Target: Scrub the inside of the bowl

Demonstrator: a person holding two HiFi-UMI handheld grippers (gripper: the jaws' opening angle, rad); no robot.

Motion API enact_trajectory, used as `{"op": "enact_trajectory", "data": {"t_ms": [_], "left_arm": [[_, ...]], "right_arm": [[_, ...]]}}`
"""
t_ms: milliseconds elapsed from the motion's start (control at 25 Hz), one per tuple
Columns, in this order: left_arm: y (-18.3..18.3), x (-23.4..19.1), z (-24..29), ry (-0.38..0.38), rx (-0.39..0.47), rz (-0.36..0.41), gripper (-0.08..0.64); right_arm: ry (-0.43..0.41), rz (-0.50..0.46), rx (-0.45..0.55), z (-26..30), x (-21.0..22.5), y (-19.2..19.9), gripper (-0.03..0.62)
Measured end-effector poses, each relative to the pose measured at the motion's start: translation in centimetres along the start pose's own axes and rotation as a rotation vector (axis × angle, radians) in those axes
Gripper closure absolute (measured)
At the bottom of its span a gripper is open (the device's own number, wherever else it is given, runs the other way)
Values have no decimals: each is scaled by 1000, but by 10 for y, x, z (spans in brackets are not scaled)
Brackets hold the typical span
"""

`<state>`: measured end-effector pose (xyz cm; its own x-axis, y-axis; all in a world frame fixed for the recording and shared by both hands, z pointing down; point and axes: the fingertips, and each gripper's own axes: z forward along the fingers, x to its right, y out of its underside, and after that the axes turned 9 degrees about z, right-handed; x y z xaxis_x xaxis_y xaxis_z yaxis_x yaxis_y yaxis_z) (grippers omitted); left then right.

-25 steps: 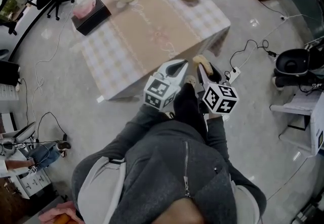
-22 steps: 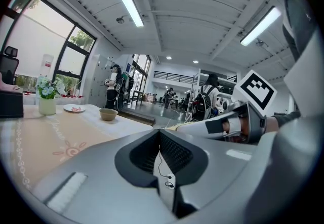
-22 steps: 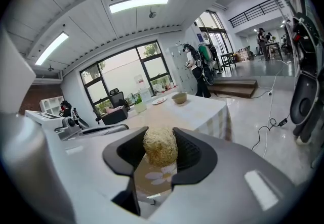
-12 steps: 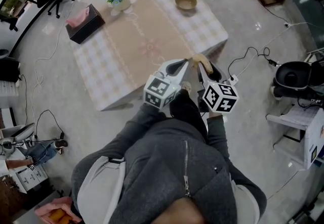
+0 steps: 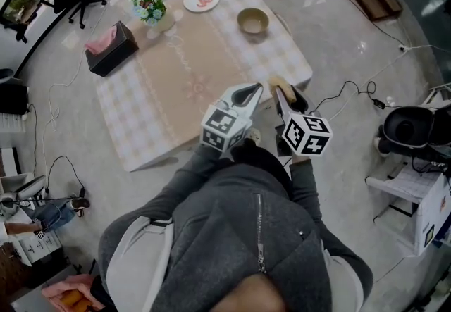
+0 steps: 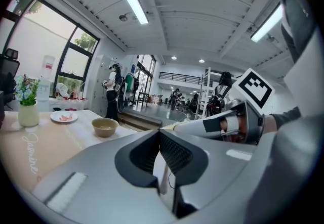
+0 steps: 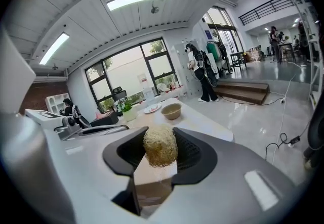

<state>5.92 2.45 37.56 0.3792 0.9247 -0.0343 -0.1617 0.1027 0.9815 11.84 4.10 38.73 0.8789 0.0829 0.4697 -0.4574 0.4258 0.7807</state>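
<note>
Head view sets the bowl [image 5: 253, 20] near the far edge of the table [image 5: 176, 85], straight ahead of the right gripper [image 5: 283, 94] clamping a scrubber [image 7: 160, 145]; the left gripper [image 5: 252, 94] beside it is closed, empty.

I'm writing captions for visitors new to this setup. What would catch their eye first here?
First, the tan fibrous scrubbing pad clamped in the right hand-held gripper. Ahead stands the table with a pink checked cloth, the tan bowl near its far right corner. The left hand-held gripper is shut and empty.
</note>
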Motion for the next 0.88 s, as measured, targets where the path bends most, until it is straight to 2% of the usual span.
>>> {"op": "enact_trajectory", "data": {"t_ms": [640, 880], "left_arm": [[0, -53, 73, -86, -11, -16, 551], [0, -62, 81, -113, -16, 2, 551]], "right_arm": [[-68, -38, -51, 68, 43, -45, 440], [-91, -2, -75, 77, 53, -43, 440]]}}
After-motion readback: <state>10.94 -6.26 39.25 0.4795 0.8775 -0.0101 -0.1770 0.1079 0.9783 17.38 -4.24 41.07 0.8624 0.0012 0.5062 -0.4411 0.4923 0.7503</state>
